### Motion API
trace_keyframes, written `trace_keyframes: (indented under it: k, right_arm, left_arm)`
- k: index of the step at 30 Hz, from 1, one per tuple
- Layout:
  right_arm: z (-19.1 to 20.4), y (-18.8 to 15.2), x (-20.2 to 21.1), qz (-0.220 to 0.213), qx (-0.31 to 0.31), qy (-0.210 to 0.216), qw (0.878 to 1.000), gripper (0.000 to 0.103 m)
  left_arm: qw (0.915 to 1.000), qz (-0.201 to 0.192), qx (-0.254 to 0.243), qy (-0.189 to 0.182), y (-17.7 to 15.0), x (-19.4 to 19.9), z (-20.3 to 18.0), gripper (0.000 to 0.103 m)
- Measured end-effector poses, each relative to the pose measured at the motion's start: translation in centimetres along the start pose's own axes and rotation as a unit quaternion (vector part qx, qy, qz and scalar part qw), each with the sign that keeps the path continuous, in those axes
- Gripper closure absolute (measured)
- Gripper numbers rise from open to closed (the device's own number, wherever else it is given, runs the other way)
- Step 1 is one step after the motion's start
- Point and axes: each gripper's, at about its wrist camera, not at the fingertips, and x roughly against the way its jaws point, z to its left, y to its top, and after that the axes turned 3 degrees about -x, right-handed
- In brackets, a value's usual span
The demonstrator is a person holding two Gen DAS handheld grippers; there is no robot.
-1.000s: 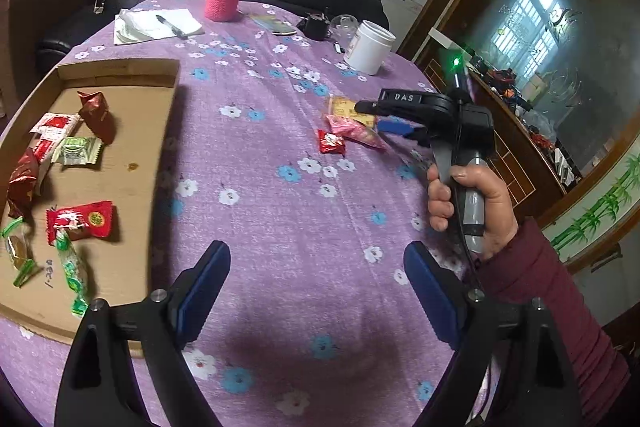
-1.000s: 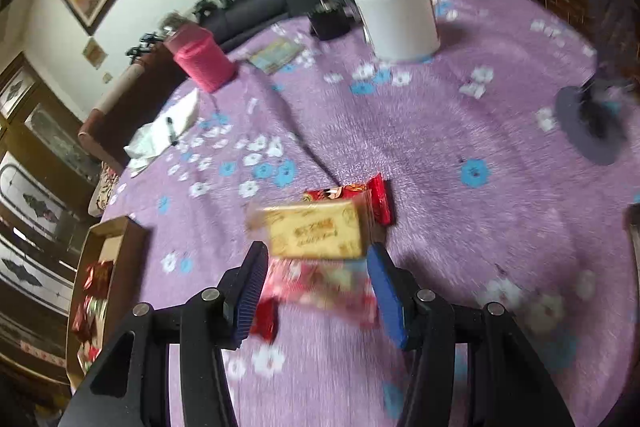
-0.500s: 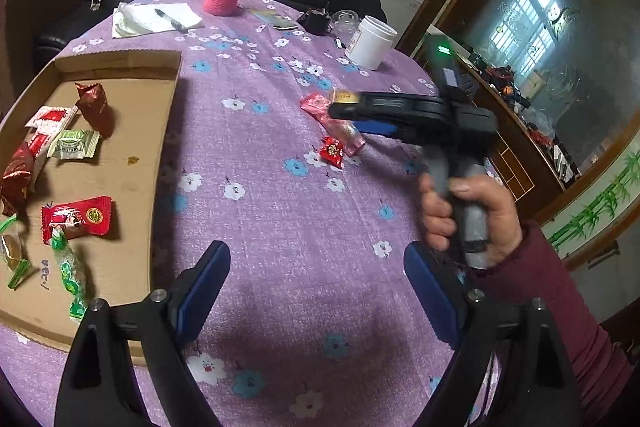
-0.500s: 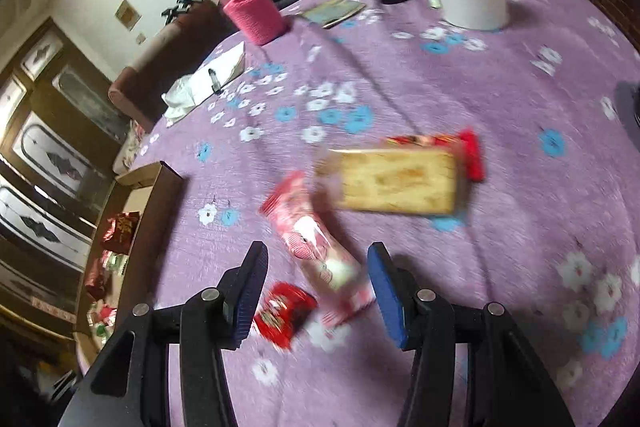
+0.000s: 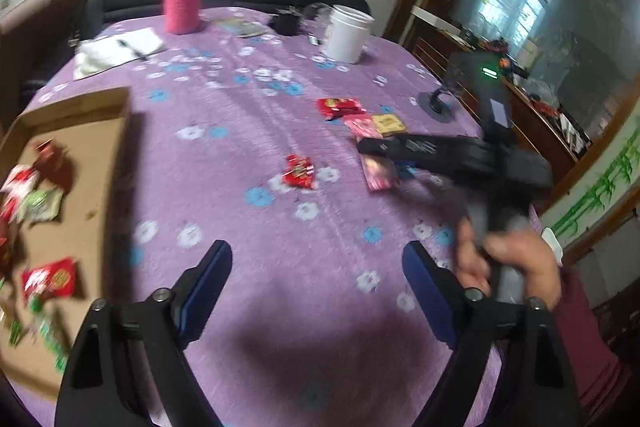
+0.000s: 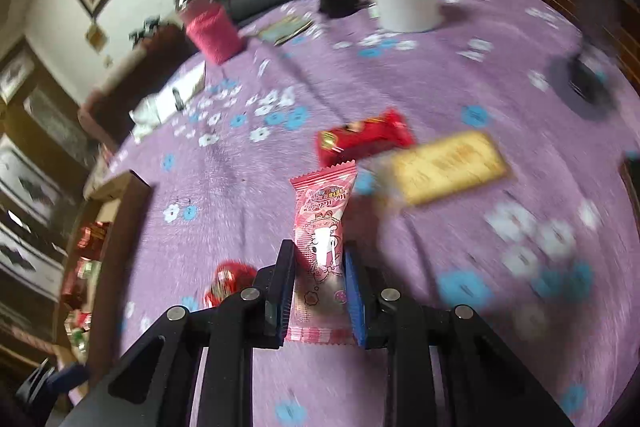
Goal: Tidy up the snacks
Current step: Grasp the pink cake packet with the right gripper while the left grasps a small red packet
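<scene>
Your right gripper (image 6: 320,287) has matt black plastic arms and ribbed blue pads (image 6: 355,299) pressing a glossy pink foil-like snack packet (image 6: 322,227). Under it, the purple flowered tablecloth (image 6: 460,87) looks like soft, matt woven cloth. Just beyond the packet you see a shiny red wrapper (image 6: 362,139) and a yellow packet (image 6: 446,167), its finish blurred. Left of the tablecloth's middle sits a plain brown cardboard tray (image 5: 76,195), dull and unglazed. At the cloth's far edge stands a smooth white plastic tub (image 5: 346,33).

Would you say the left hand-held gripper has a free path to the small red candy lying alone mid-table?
Probably yes: the left hand-held gripper is open and holds nothing, and only bare purple tablecloth lies between it and the small red candy.
</scene>
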Motion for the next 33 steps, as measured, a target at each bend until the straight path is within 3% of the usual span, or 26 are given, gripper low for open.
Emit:
trace_keyframes:
  k: [2, 5, 10, 13, 15, 16, 17, 18, 25, 33]
  right_arm:
    - [-1.8, -1.0, 1.6, -0.012, -0.027, 0.026, 0.999, 0.078]
    - [-3.4, -1.6, 2.4, -0.023, -0.048, 0.034, 0.998, 0.078]
    - [-4.1, -1.3, 2.3, -0.02, -0.058, 0.043, 0.997, 0.078]
    - [-4.3, -1.0, 2.6, -0.026, -0.065, 0.05, 0.996, 0.078]
    - [-4.6, -0.8, 2.8, -0.029, -0.07, 0.055, 0.996, 0.078]
    - [-4.7, -0.9, 2.8, -0.029, -0.073, 0.056, 0.995, 0.078]
    - [-4.8, -0.9, 2.8, -0.028, -0.075, 0.057, 0.995, 0.078]
    - [-4.8, -0.9, 2.8, -0.028, -0.076, 0.055, 0.995, 0.078]
    - [-4.4, -0.8, 2.9, -0.04, -0.065, 0.038, 0.996, 0.078]
    - [-3.4, -1.3, 3.4, -0.056, -0.047, 0.062, 0.995, 0.078]
  left_arm:
    - [0.9999, 0.012, -0.006, -0.001, 1.1, -2.1, -0.3, 0.036]
    - [0.9993, 0.035, -0.004, 0.01, 2.7, -5.7, -0.2, 0.07]
    - [0.9979, 0.029, -0.02, 0.055, 4.2, -9.2, -0.1, 0.071]
    - [0.9975, 0.032, -0.025, 0.057, 4.7, -10.3, -0.2, 0.052]
    - [0.9975, 0.032, -0.03, 0.056, 4.9, -11.1, -0.4, 0.048]
    - [0.9969, 0.04, -0.036, 0.057, 4.9, -11.5, -0.5, 0.049]
    - [0.996, 0.045, -0.042, 0.065, 4.7, -11.7, -0.8, 0.062]
    - [0.9946, 0.039, -0.053, 0.08, 4.6, -11.6, -1.1, 0.085]
    - [0.9979, 0.02, -0.02, 0.058, 4.4, -8.9, 0.0, 0.091]
    - [0.9975, -0.04, 0.049, 0.031, 3.8, -0.5, 4.4, 0.091]
